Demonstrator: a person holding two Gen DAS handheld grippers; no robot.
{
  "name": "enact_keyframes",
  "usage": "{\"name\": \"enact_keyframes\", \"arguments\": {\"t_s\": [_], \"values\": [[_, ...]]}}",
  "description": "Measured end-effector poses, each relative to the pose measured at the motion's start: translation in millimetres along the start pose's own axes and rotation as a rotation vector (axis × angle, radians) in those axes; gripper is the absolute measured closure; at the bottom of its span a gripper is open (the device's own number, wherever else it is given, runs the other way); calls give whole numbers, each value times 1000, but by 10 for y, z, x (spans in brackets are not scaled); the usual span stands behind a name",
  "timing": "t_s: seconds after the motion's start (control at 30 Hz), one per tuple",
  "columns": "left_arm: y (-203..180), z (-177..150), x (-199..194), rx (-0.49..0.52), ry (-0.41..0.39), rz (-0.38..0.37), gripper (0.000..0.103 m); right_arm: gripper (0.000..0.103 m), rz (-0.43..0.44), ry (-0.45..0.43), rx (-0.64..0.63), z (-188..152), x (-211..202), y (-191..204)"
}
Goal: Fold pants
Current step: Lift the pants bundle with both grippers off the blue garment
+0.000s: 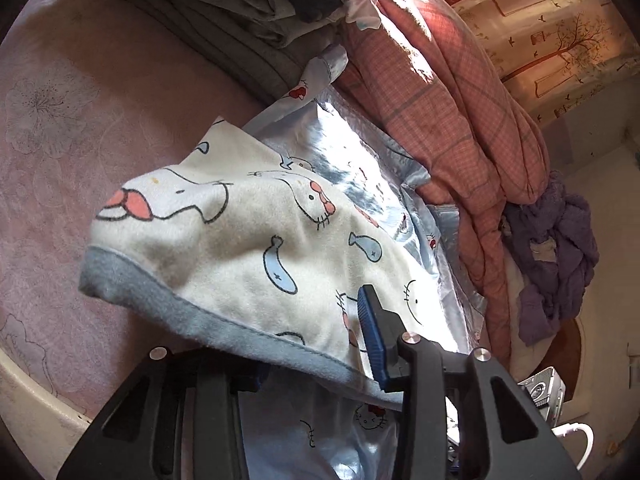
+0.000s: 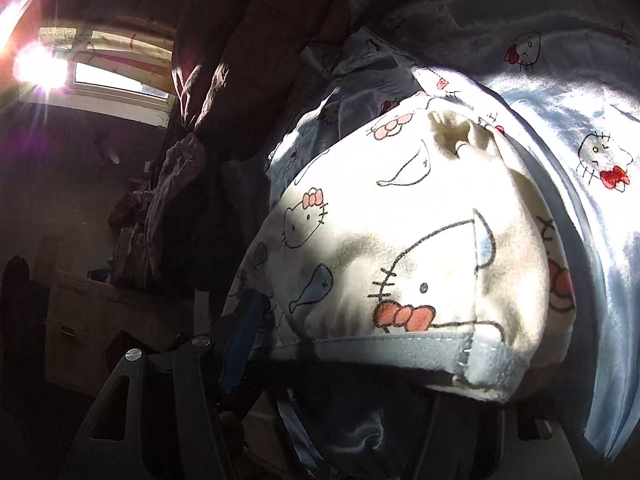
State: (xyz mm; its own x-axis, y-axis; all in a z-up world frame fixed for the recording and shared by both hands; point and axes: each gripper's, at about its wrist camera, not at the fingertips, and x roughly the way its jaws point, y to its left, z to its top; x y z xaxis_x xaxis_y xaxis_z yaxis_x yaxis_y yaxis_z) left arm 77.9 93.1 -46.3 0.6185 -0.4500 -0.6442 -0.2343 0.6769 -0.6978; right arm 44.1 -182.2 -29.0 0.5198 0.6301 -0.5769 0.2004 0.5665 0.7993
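- One white cartoon-print pants with grey hem, lifted above the pink bed.
- Two grippers: left gripper jaws clamp the hem; right gripper jaws likewise.

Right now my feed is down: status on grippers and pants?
Left gripper shut on pants. Right gripper likewise. Satin garment underneath.

left gripper: one blue finger lies on the white cartoon-print pants, other hidden beneath the grey hem | pants: draped over shiny blue satin cloth | far: grey folded clothes | right: pink plaid quilt, purple towel
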Motion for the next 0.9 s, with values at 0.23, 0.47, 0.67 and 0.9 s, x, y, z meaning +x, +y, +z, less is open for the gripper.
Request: {"name": "enact_keyframes", "arguments": {"t_s": [0.23, 0.47, 0.67, 0.9], "values": [[205, 82, 46, -60, -41, 0, 70, 62, -28, -132, 59, 141, 14, -133], [-49, 36, 51, 154, -113, 89, 78, 89, -123, -223, -95, 128, -69, 6], [-140, 20, -193, 260, -173, -10, 80, 90, -119, -292, -307, 35, -234, 358], [-308, -69, -558, 411, -295, -73, 81, 90, -112, -372, -490, -103, -490, 796]]}}
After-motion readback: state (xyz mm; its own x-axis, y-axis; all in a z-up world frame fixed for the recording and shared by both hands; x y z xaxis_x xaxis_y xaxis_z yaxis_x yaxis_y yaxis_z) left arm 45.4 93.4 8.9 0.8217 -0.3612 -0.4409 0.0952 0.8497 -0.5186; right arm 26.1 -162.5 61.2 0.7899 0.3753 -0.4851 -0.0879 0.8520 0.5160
